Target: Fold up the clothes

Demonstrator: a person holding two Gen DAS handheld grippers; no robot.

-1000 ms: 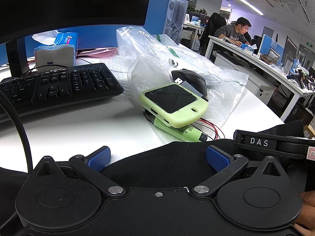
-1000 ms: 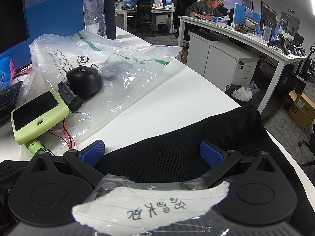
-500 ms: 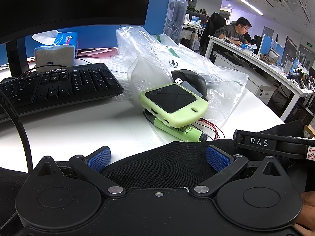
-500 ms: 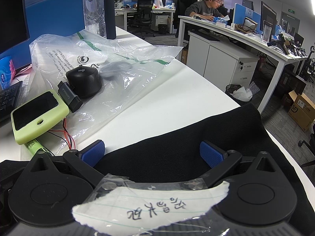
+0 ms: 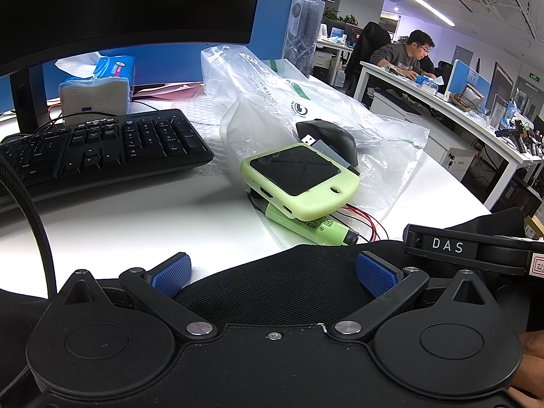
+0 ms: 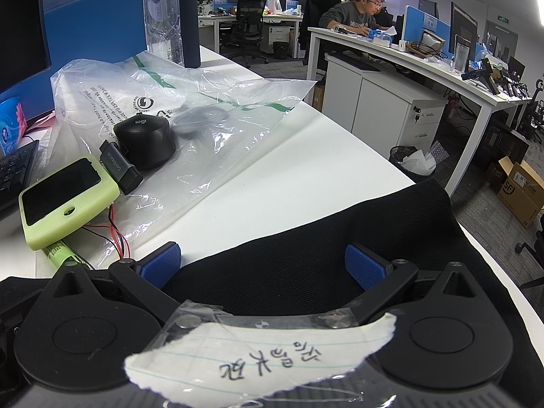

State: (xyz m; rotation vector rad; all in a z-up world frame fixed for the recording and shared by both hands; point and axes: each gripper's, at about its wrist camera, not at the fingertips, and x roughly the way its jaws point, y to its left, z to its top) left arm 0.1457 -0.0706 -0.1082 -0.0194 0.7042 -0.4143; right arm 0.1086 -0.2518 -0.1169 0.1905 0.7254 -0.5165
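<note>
A black mesh garment (image 5: 292, 278) lies on the white desk (image 5: 136, 217) at its near edge. It also shows in the right wrist view (image 6: 340, 238), spread to the desk's right corner. My left gripper (image 5: 273, 268) is open, its blue pads apart over the garment's far edge. My right gripper (image 6: 261, 263) is open too, low over the garment, pads wide apart. The right gripper's body with the DAS label (image 5: 476, 248) shows at the right of the left wrist view.
A green-cased device (image 5: 299, 180) on a green battery (image 5: 306, 226) with red wires lies just beyond the garment. Behind are a black mouse (image 6: 146, 141), a plastic bag (image 6: 204, 115), a keyboard (image 5: 95, 146), a tissue pack (image 5: 97, 91), a monitor and a water bottle (image 6: 163, 17).
</note>
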